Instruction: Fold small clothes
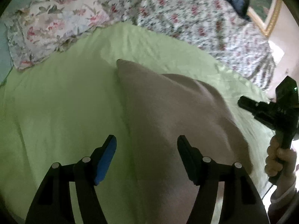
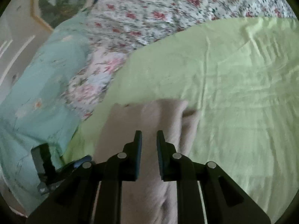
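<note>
— From the left wrist, what lies ahead of you?

— My left gripper point(image 1: 146, 156) hangs with its jaws spread wide, nothing between the pads. The beige garment point(image 1: 168, 112) lies flat on the green sheet point(image 1: 65, 102) directly under and ahead of my fingers, its long axis running away from me to a far corner near the floral pillow point(image 1: 52, 28). My right gripper point(image 1: 261, 110) floats off at the garment's right edge, clear of the cloth.

— And from the right wrist?

— My right gripper's jaws stand nearly together with a narrow gap, pinching nothing. The garment point(image 2: 149, 115) sits just below and ahead, with a soft ridge along its right side. Both hands are near; I judge the right closer to an edge.
</note>
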Demonstrator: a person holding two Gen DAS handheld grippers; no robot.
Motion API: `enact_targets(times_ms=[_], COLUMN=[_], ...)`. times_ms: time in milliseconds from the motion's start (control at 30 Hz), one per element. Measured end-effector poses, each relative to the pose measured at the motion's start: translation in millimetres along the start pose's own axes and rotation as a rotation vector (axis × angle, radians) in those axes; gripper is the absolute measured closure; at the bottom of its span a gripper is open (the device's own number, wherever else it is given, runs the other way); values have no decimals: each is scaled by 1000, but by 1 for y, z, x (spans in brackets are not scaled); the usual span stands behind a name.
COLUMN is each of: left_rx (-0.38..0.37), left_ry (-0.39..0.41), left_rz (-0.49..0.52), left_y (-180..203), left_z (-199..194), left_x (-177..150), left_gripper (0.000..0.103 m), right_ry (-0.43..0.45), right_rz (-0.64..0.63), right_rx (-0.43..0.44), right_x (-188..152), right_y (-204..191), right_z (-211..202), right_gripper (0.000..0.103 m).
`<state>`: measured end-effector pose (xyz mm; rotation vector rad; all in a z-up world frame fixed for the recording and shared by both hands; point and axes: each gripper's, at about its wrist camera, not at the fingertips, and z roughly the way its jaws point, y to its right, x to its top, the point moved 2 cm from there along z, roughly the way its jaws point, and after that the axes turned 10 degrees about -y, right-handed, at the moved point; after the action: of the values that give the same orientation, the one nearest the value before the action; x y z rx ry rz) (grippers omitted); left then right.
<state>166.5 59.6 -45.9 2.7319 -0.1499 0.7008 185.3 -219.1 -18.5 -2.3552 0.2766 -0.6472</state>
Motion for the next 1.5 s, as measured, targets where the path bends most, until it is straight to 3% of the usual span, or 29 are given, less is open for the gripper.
enact_targets(times_ms=[100, 233, 400, 500, 567, 633, 767, 867, 1133, 1267, 1367, 1500], left_rx=[-69, -224, -302, -294, -261, -233, -248, -244, -233, -206, -184, -177], left_ry=[31, 63, 33, -44, -91, -127, -117, -113, -108, -133, -124, -120], left_rz=[29, 85, 158, 142, 140, 134, 102, 86, 133, 133, 137, 125], left_y=[11, 29, 47, 40, 35, 31, 27, 24, 32, 32, 34, 33], left_z=[-19, -37, -31, -8, 7, 19, 18, 15, -3, 8, 7, 8], left_x=[-15, -33, -50, -59, -66, -73, -78, -78, -93, -106, -110, -112], left_gripper=[41, 43, 44, 48, 64, 67, 67, 67, 66, 67, 67, 67], right_ry=[-8, -25, -71, -79, -79, -89, -70, -69, -41, -107, -76, -75], right_rz=[-25, -46, -38, -11, 17, 53, 87, 64, -90, -107, -71, -70], right_rx=[16, 41, 50, -7, -68, -94, -74, -108, -117, -250, -199, -202], right_x=[-24, -51, -78, -87, -92, -98, -107, -110, -127, -145, -153, -154], right_y=[-16, -34, -37, -24, -8, 10, 24, 19, -23, -9, 4, 6], right_z=[-10, -11, 4, 10, 13, 18, 20, 17, -10, 5, 2, -1], right_gripper=[86, 86, 86, 86, 86, 90, 93, 93, 89, 90, 90, 90])
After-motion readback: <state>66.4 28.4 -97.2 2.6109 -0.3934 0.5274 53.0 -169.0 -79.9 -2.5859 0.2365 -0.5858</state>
